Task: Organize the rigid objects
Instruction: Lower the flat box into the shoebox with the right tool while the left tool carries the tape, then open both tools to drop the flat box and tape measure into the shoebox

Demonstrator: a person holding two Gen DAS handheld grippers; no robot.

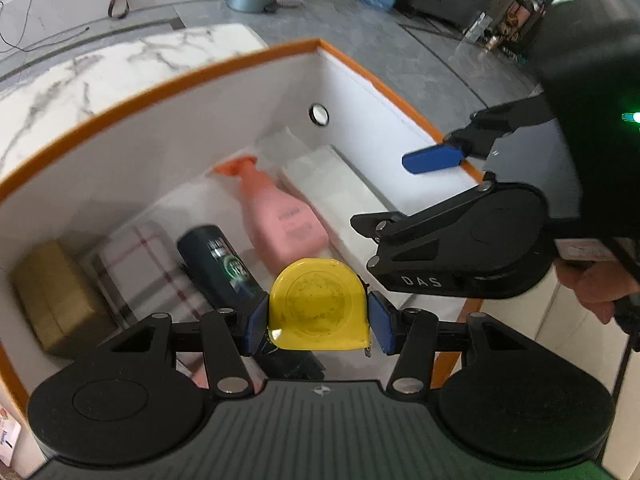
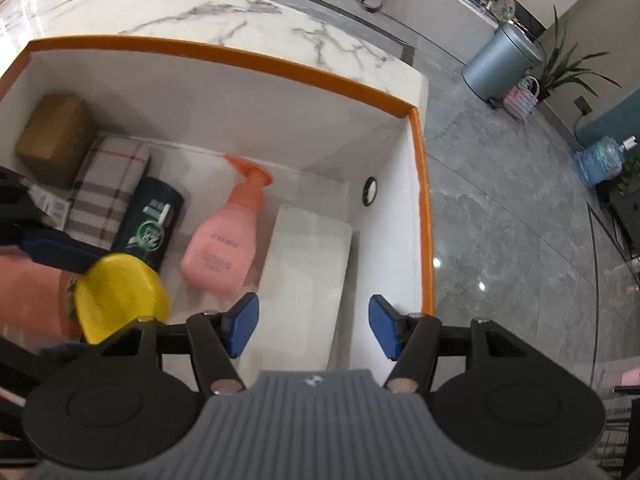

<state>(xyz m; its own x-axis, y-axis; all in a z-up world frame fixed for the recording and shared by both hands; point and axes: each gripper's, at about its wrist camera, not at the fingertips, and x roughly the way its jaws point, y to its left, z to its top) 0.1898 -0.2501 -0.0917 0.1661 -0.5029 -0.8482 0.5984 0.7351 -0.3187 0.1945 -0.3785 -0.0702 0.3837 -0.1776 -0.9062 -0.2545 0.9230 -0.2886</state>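
Observation:
A yellow tape measure sits between the blue pads of my left gripper, which is shut on it above the open white box with an orange rim. The right wrist view shows the same tape measure at the lower left, over the box. My right gripper hangs open over the box's right side, with nothing between its fingers; it also shows in the left wrist view. In the box lie a pink spray bottle, a dark green can, a plaid case, a tan block and a flat white box.
The box stands on a marble-patterned tabletop whose edge drops to a grey tiled floor on the right. A grey bin, a water jug and plants stand far off. A hand grips the right tool.

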